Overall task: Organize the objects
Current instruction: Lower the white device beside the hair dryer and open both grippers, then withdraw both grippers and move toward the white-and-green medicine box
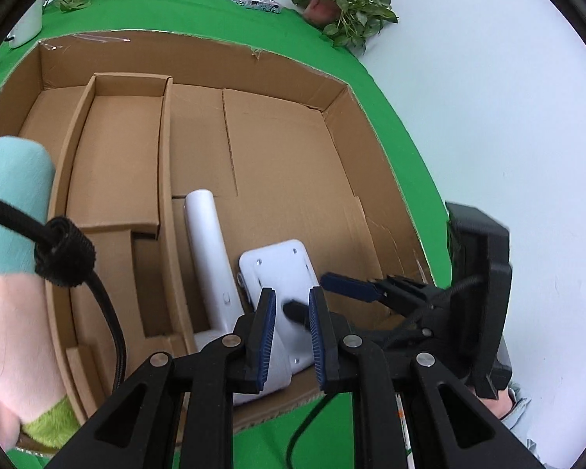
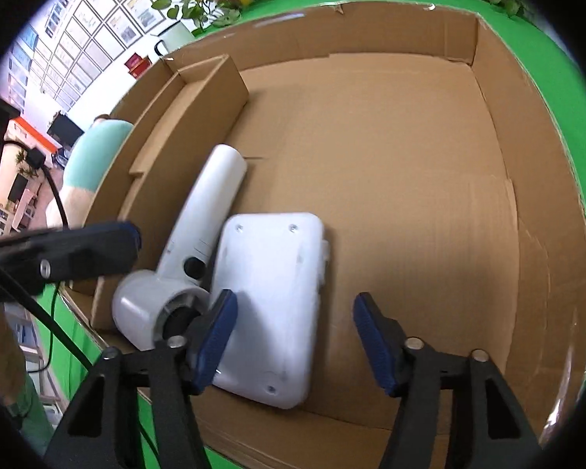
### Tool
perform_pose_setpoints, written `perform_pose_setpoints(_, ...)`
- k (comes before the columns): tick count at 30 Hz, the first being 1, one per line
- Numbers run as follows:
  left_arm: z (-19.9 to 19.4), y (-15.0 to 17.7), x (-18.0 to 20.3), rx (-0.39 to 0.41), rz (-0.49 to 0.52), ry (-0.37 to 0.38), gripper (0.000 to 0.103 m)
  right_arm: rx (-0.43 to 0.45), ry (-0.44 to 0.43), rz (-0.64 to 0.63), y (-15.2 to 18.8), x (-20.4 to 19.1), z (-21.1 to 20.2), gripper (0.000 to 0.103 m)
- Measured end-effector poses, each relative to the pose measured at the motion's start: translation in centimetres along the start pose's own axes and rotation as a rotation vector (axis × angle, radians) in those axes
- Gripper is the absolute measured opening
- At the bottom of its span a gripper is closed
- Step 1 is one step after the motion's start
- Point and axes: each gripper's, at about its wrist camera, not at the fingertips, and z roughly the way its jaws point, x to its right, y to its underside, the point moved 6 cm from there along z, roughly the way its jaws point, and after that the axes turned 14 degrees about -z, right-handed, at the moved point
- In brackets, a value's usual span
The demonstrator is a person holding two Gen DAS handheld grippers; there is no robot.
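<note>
Brown cardboard box point(image 2: 500, 148), matt and a bit rough, with wavy paper edges and bits of clear shiny tape on the rim. Same dull cardboard for the divider point(image 1: 125, 148) inside. White plastic handle piece point(image 2: 211, 203), smooth and a little shiny, with a black round button. White plastic flat plate point(image 2: 269, 297), smooth, with small metal screws in the corners. Green cloth point(image 1: 386, 125) under the box, soft and matt. Black matt plastic on the left gripper point(image 1: 291, 324) and right gripper point(image 2: 295, 332), with ridged blue rubbery pads point(image 2: 371, 336) and shiny silver metal pins. Fuzzy black strap point(image 1: 64, 252) around a woven black cable.
</note>
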Motion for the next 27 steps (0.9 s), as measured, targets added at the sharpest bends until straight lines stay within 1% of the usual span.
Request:
perform_pose_setpoints(1,-0.1,0.2,-0.1,0.000,0.000,0.002,0.015,0.006,0.008,0.000,-0.3,-0.1,0.0,0.048)
perform_pose_setpoints(3,-0.2,0.4,-0.4,0.000,0.001,-0.001,0.015,0.006,0.015,0.009,-0.6,-0.2,-0.1,0.037)
perform_pose_setpoints(7,-0.7,0.9,-0.8,0.011,-0.005,0.010,0.015,-0.007,0.018,0.043,-0.9,-0.1,0.4,0.037)
perform_pose_setpoints(8,-0.8,1.0,-0.8,0.018,-0.003,0.009,0.015,0.001,0.040,0.102,-0.7,0.1,0.3,0.037)
perform_pose_setpoints(11,-1.1,1.2,-0.7,0.050,0.009,-0.003,0.015,-0.010,0.037,0.112,-0.2,-0.1,0.2,0.037)
perform_pose_setpoints(18,-3.2,1.7,-0.8,0.175,-0.002,-0.045,0.016,-0.029,0.008,0.153,0.5,-0.5,0.1,0.037)
perform_pose_setpoints(21,-4.6,2.1,-1.0,0.234,-0.004,-0.068,0.021,-0.042,0.026,0.131,0.6,-0.9,-0.2,0.038)
perform_pose_setpoints(23,-5.7,2.5,-1.1,0.295,0.000,-0.106,0.030,-0.017,0.046,0.122,0.4,-1.0,-0.8,0.038)
perform_pose_setpoints(24,-6.4,2.7,-1.3,0.346,0.007,-0.155,0.033,0.004,0.071,0.111,0.4,-1.2,-1.3,0.041)
perform_pose_setpoints(25,-6.9,2.9,-1.3,0.397,0.020,-0.202,0.036,0.030,0.115,0.091,0.3,-1.4,-1.9,0.045)
perform_pose_setpoints(26,-7.6,3.2,-1.1,0.463,0.044,-0.249,0.043,0.073,0.174,0.059,0.2,-1.8,-2.9,0.061)
perform_pose_setpoints(27,-8.4,3.7,-0.8,0.530,0.068,-0.294,0.049,0.126,0.229,0.020,0.2,-2.4,-4.1,0.081)
